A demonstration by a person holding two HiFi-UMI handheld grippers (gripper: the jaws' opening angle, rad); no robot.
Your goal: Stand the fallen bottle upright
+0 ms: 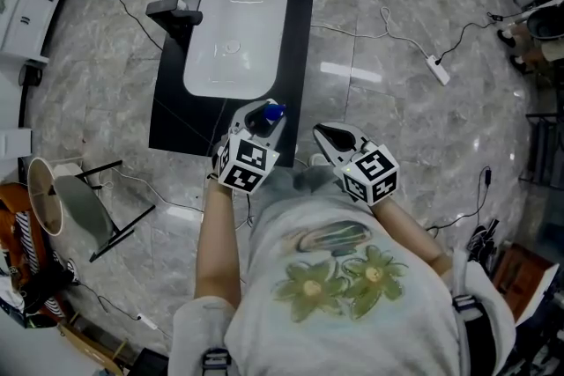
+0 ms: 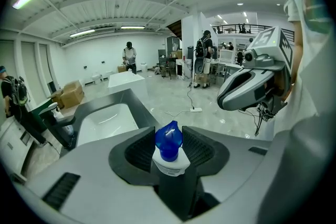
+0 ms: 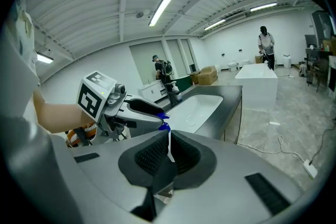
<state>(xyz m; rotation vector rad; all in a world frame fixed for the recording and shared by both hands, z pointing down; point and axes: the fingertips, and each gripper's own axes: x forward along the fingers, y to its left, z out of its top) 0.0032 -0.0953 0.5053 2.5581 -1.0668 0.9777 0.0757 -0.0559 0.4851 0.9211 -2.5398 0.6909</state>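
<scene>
Fingers (image 2: pixel 137 150) of the left gripper (image 2: pixel 169 145) were closed on the bottle (image 2: pixel 173 186). The ribbed pads sat against either side of its neck, just below the white collar. The blue cap (image 2: pixel 168 139) stood clear above the pads at the centre of the left gripper view, and the dark body ran back between the fingers toward the camera.

In the head view the same bottle (image 1: pixel 272 112) showed only as its blue cap, at the centre of the frame inside the left gripper (image 1: pixel 263 115). It lay over the lower right corner of the black bench (image 1: pixel 172 114). Whether its base touched the bench could not be told.

The right gripper (image 3: pixel 168 152) had its fingers (image 3: pixel 149 157) drawn together, with only a thin sliver of light between the pads and nothing in it. In the head view this gripper (image 1: pixel 330 136) lay just right of the left one, off the bench's right edge and above the marble floor (image 1: pixel 414 128).

A white sink (image 1: pixel 236 13) was set into the bench at upper centre of the head view. The dark faucet (image 1: pixel 173 12) stood at its left rim. A white power strip (image 1: pixel 438 69) lay on the floor at the upper right.
</scene>
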